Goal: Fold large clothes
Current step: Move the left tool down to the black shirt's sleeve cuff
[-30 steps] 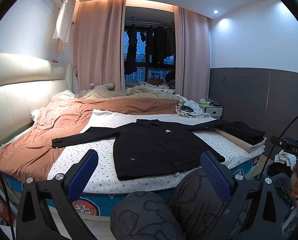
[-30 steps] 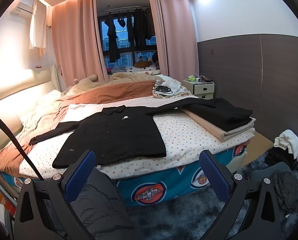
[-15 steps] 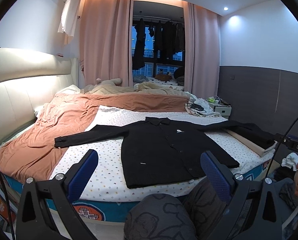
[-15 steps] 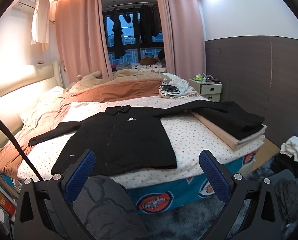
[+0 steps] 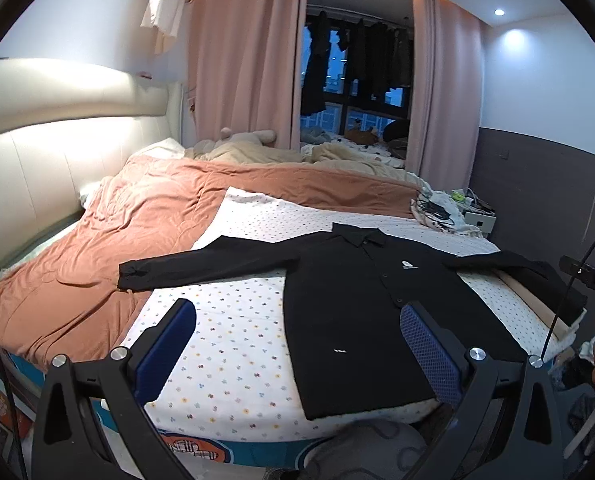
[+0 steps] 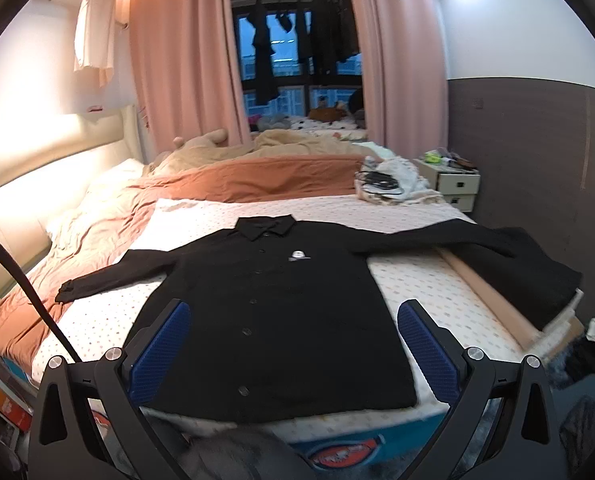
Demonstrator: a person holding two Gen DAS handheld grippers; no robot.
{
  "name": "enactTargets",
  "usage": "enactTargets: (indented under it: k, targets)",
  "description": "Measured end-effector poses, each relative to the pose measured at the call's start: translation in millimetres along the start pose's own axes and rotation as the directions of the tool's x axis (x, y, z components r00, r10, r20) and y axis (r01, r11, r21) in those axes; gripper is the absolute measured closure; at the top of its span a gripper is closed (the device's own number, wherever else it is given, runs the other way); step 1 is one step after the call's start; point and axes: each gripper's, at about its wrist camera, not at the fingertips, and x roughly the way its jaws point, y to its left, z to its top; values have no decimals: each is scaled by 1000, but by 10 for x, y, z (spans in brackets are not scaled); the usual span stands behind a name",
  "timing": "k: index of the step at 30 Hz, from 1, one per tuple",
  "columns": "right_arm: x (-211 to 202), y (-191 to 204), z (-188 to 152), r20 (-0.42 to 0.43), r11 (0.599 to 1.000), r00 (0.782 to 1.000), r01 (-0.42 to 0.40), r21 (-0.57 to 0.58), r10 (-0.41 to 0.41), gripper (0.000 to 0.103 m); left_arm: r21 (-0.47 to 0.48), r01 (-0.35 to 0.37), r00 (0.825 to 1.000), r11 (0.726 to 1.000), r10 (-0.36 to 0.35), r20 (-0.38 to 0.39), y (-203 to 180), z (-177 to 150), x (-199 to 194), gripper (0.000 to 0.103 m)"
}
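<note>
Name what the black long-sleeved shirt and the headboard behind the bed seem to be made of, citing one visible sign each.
Black long-sleeved shirt: likely matte woven fabric; it lies flat and limp, with no shine.
Cream padded headboard: looks like leather or faux leather; smooth seamed panels glow softly under the light. The real material is uncertain.

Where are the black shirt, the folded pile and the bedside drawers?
black shirt [image 6: 273,304], right wrist view, on its front.
folded pile [image 6: 525,276], right wrist view, on its black top layer.
bedside drawers [image 6: 455,184], right wrist view, on the drawer front.
</note>
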Motion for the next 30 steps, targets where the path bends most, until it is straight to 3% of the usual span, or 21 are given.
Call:
enactTargets:
  k: [17, 23, 28, 30]
  targets:
    - [1635, 139, 661, -136, 989, 980, -147, 14, 147, 0, -168, -102, 986, 981, 78, -145, 1130, 317, 1168, 0]
    - [2097, 214, 860, -136, 985, 976, -170, 34, 173, 0, -261, -142, 975, 955, 90, -203, 1625, 407, 1639, 9]
    - [2544, 370, 967, -142, 979, 969, -196, 60, 203, 0, -338, -164, 962, 927, 75, -263, 2033, 429, 2024, 25]
    - [2646, 457, 983, -141, 980, 970, -193, 56, 199, 0, -362, -188, 954, 913, 82, -288, 2199, 420, 2164, 25]
